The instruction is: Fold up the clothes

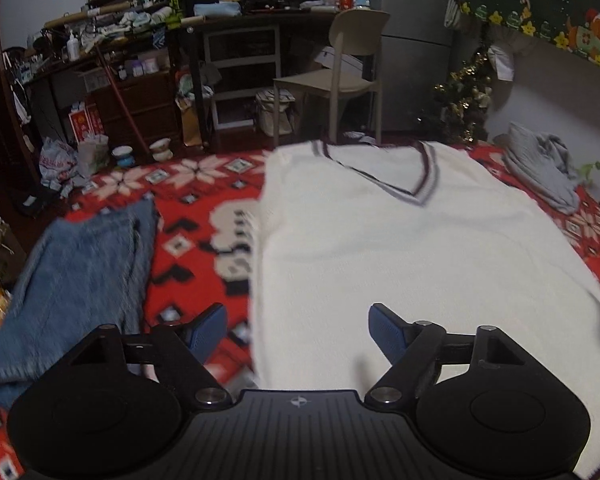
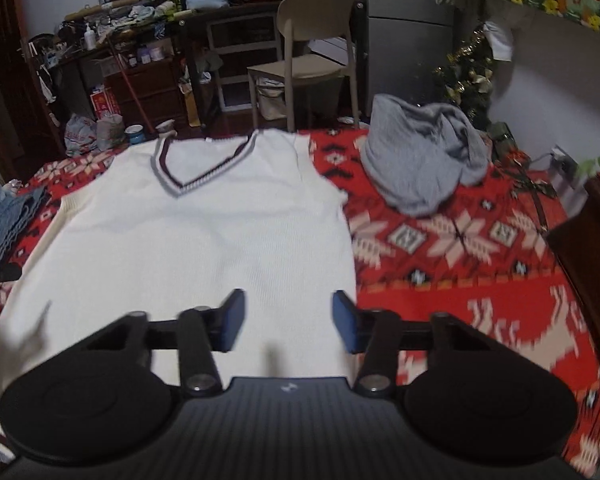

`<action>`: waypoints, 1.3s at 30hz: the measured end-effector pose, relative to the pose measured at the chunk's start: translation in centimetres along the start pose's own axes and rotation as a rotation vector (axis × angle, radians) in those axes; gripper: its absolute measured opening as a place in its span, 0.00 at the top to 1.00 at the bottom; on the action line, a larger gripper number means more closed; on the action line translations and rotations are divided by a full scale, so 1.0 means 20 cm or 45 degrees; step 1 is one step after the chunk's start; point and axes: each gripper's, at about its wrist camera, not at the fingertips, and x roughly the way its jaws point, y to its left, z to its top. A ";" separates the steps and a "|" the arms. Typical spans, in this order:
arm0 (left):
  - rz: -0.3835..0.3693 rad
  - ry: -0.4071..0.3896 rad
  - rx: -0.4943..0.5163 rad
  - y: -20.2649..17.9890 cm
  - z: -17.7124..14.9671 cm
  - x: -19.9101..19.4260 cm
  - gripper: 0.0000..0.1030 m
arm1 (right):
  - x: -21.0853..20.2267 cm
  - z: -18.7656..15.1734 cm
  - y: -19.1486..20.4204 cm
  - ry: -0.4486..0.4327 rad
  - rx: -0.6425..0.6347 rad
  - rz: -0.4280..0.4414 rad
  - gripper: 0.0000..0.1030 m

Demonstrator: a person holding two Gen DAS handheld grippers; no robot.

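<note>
White vest [image 1: 400, 248] lies flat, face up, neck away from us, on red patterned blanket [image 2: 460, 240]: spread so we can reach its sides. Our left gripper [image 1: 298, 330] hangs over its left hem edge, jaws wide, empty. Right gripper [image 2: 288, 320] over right hem edge, likewise parted. Blue garment [image 1: 72, 276] folded at left; grey one [image 2: 416, 160] heaped at right.

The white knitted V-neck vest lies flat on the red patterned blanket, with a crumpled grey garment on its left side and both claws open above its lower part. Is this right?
Not quite. The crumpled grey garment lies to the right of the white knitted V-neck vest, as the right wrist view shows; on the left is folded blue denim. The rest holds: the vest lies flat on the red patterned blanket, and the left claw and right claw are open.
</note>
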 end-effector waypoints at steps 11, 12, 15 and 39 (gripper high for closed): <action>-0.098 0.154 -0.230 0.29 0.23 0.44 0.44 | 0.58 0.34 -0.27 0.104 0.095 0.043 0.82; -0.095 0.160 -0.231 0.29 0.24 0.46 0.43 | 0.63 0.35 -0.28 0.120 0.109 0.039 0.82; -0.096 0.173 -0.222 0.29 0.24 0.50 0.40 | 0.74 0.36 -0.31 0.149 0.168 0.073 0.81; -0.083 0.111 -0.164 0.28 0.25 0.55 0.75 | 0.75 0.36 -0.13 0.056 -0.107 -0.111 0.86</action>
